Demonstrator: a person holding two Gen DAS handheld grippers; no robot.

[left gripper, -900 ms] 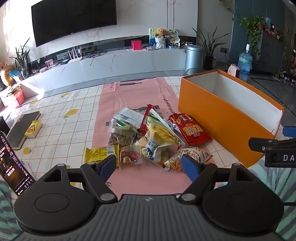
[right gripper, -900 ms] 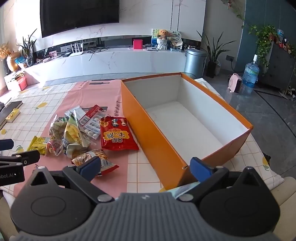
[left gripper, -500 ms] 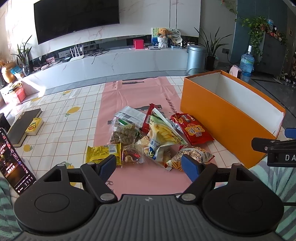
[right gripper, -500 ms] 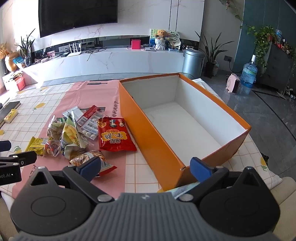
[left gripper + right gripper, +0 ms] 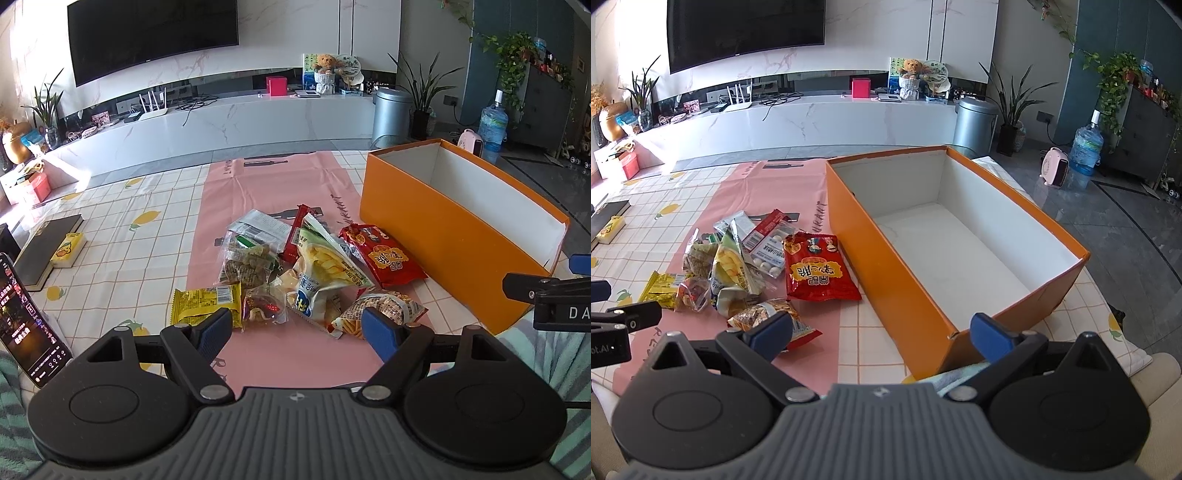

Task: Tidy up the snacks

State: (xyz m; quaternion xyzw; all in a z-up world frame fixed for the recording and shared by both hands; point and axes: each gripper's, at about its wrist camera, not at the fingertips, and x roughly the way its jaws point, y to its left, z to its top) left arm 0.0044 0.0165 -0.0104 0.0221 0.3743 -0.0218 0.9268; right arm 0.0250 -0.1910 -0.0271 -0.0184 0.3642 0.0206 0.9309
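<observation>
One orange box holds nothing; snack packets beside it

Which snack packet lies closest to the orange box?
The red packet with yellow characters; it lies flat beside the orange box wall, while the other packets are piled farther left.

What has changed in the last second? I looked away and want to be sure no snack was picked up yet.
Nothing was grasped. Both the left gripper and right gripper only drifted slightly, jaws open and empty. The snack pile stays on the pink mat, and the orange box remains empty.
</observation>
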